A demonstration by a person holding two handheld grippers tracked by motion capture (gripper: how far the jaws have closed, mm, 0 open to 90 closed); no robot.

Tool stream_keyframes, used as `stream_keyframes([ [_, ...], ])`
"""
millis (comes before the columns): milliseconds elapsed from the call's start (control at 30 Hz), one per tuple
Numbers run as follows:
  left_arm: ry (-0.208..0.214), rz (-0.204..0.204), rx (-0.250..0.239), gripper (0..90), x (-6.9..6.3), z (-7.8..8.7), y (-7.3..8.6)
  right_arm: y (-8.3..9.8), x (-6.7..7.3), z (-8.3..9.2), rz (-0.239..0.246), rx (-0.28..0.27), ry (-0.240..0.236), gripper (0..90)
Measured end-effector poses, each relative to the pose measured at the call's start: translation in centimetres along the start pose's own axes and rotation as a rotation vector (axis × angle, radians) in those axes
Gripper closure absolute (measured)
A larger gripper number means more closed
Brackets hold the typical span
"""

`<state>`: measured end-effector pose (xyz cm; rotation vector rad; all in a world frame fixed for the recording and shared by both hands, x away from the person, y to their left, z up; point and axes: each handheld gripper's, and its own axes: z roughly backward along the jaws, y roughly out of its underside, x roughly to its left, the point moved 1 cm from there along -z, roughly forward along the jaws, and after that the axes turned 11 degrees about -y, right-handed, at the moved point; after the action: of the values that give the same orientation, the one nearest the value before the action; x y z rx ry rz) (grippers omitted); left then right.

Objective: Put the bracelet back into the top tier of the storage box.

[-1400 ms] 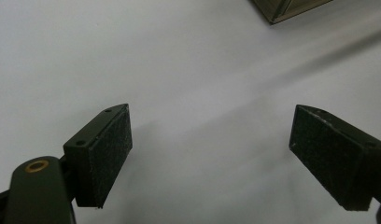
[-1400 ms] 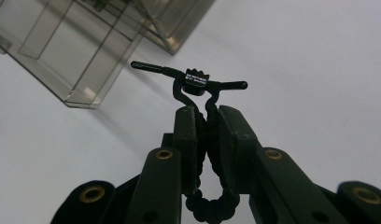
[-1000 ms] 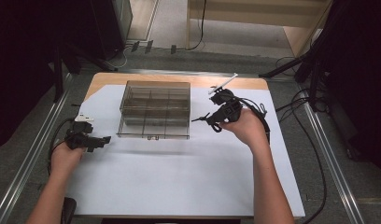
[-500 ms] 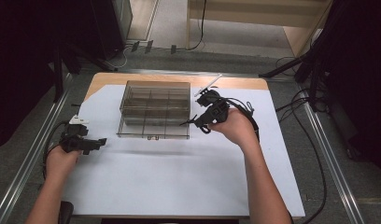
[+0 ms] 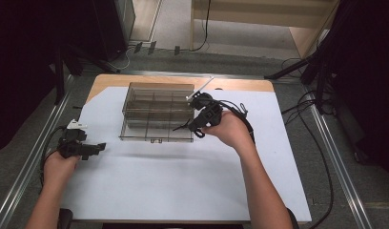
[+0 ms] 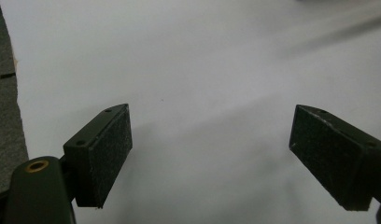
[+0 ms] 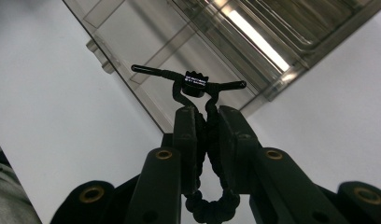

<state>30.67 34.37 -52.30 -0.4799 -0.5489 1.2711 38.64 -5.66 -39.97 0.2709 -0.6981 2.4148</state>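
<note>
Two grippers at work over a white sheet [image 5: 183, 181] on the table. High view: right gripper [image 5: 191, 125] sits at the near right corner of a clear divided box [image 5: 157, 112], carrying a small black item; left gripper [image 5: 95, 148] rests on the sheet well apart to the left, jaws wide, nothing in them. Left gripper view: both pads [image 6: 109, 154] stand far apart over bare white sheet, no load. Right gripper view: jaws narrow, clamped on a black braided cord loop [image 7: 209, 140] w/ a thin crossbar and small knob [image 7: 194, 79] at its top, hanging just over the box's front wall and nearest compartments. Step judged: carry-and-place of the cord piece into the box. Next move needs the item centred over one compartment, lowered past the dividers, then released; which compartment is meant cannot be told.
</note>
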Motion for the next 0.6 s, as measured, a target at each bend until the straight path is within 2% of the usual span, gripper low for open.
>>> stream_keyframes([
  [200, -0.002, 0.003, 0.001, 14.4, 0.1, 0.1, 0.1, -0.8, 0.4, -1.1, 0.014, 0.020, -0.018, 78.7],
  [367, 0.001, 0.005, -0.002, 14.4, 0.1, 0.0, 0.0, -1.5, 0.6, -1.9, 0.020, 0.035, -0.007, 78.7],
  [467, 0.008, 0.000, -0.006, 14.4, -0.1, -0.2, -0.3, -2.3, 1.1, -2.0, 0.045, 0.042, 0.024, 78.7],
  [600, 0.014, -0.008, -0.005, 14.4, -0.2, -0.4, -0.5, -2.6, 1.1, -2.5, 0.040, 0.044, 0.021, 78.7],
])
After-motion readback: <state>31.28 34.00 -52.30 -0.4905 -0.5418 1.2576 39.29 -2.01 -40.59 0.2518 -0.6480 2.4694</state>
